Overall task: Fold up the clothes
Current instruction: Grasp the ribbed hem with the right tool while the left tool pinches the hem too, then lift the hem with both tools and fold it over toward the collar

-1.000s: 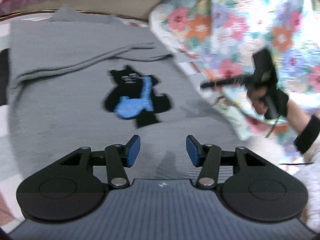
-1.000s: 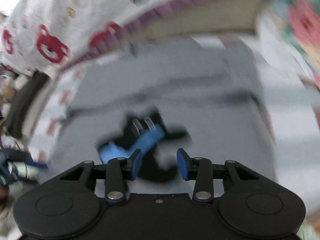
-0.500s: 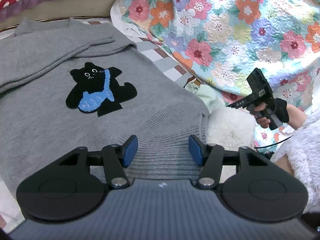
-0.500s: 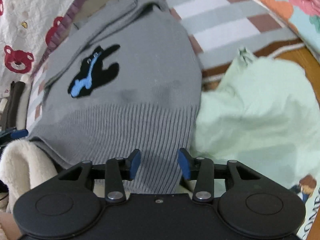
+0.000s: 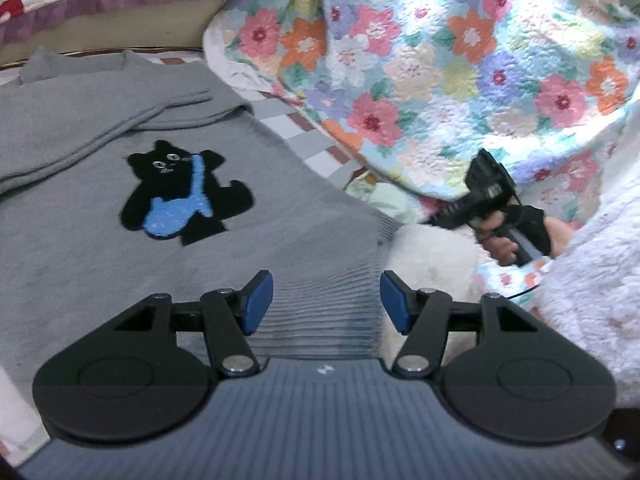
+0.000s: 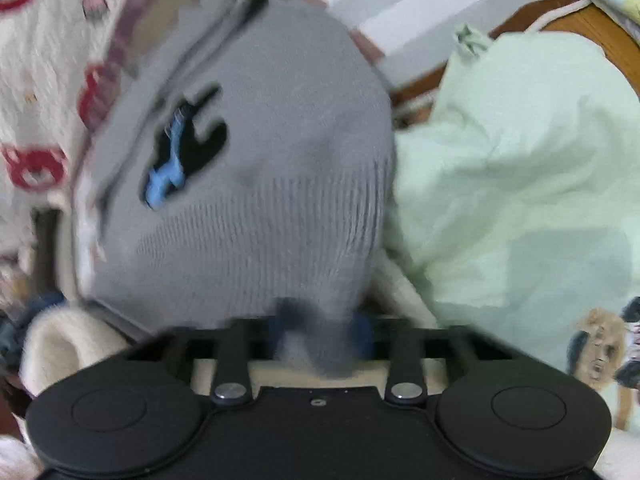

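My right tongs [image 6: 320, 332] were closed on the ribbed hem of the grey sweater [image 6: 256, 160], a pinch of knit bunched up between the blue pads; the view was blurred there, but the cloth plainly filled the gap. My left tongs [image 5: 326, 300] were wide open, pads apart, hovering just over the same ribbed hem [image 5: 324, 320] and gripping nothing.

The sweater lay spread flat on the checked bedding [image 5: 316, 148], front up, the black cat patch [image 5: 180, 196] showing, one sleeve [image 5: 100, 120] folded across the chest near the collar. Beside its right edge sat a crumpled pale green garment [image 6: 512, 168], touching the hem corner, and behind that rose the flowered quilt [image 5: 460, 80].

I judged the knit to be soft, limp and fairly light, with some stretch. It would sag and drape from any single hold, so two corners were needed to carry an even fold. The ribbed band seemed the best purchase: thicker, less slippery, and less likely to pull out of shape. I thought the left tongs should take the hem's other corner, both layers together, not the thin body cloth.
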Demonstrator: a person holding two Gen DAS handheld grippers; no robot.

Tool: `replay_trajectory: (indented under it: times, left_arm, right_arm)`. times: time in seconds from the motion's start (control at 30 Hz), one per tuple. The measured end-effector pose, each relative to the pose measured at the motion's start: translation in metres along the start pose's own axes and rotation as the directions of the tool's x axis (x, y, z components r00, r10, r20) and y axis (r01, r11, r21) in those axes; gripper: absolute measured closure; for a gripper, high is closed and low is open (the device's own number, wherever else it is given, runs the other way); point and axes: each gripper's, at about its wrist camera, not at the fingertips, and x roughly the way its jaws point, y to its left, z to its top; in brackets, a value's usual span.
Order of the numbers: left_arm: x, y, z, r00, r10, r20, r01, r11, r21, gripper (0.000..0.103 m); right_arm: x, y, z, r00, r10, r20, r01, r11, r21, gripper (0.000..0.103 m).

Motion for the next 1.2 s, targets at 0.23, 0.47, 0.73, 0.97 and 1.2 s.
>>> replay_trajectory:
  times: [0.23, 0.47, 0.73, 0.97, 1.2]
  left_arm:
    - [0.012, -0.012, -0.006, 0.998, 0.018, -0.059, -0.014, 0.998, 0.065, 0.037]
    - [0.013, -0.005, -0.012, 0.993, 0.084, -0.080, -0.078, 0.994, 0.075, 0.041]
    - [0.018, -0.017, -0.009, 0.995, 0.099, -0.021, -0.095, 0.987, 0.133, 0.079]
    - [0.017, 0.017, -0.011, 0.986, 0.165, -0.019, -0.165, 0.986, -0.005, 0.092]
    - [0.041, -0.012, -0.017, 0.942, 0.332, -0.052, -0.314, 0.924, 0.219, 0.075]
  right_arm:
    - [-0.013, 0.030, 0.021, 0.985, 0.116, 0.131, -0.108, 0.992, -0.071, 0.090]
    - [-0.024, 0.054, 0.040, 0.952, 0.189, 0.240, -0.154, 0.976, -0.157, 0.090]
    - [-0.025, 0.043, 0.072, 0.892, 0.200, 0.405, -0.118, 0.969, -0.218, 0.090]
    - [-0.007, 0.065, 0.094, 0.862, 0.279, 0.423, -0.155, 0.940, -0.304, 0.090]
    - [-0.002, 0.088, 0.115, 0.876, 0.246, 0.415, -0.082, 0.923, -0.375, 0.090]
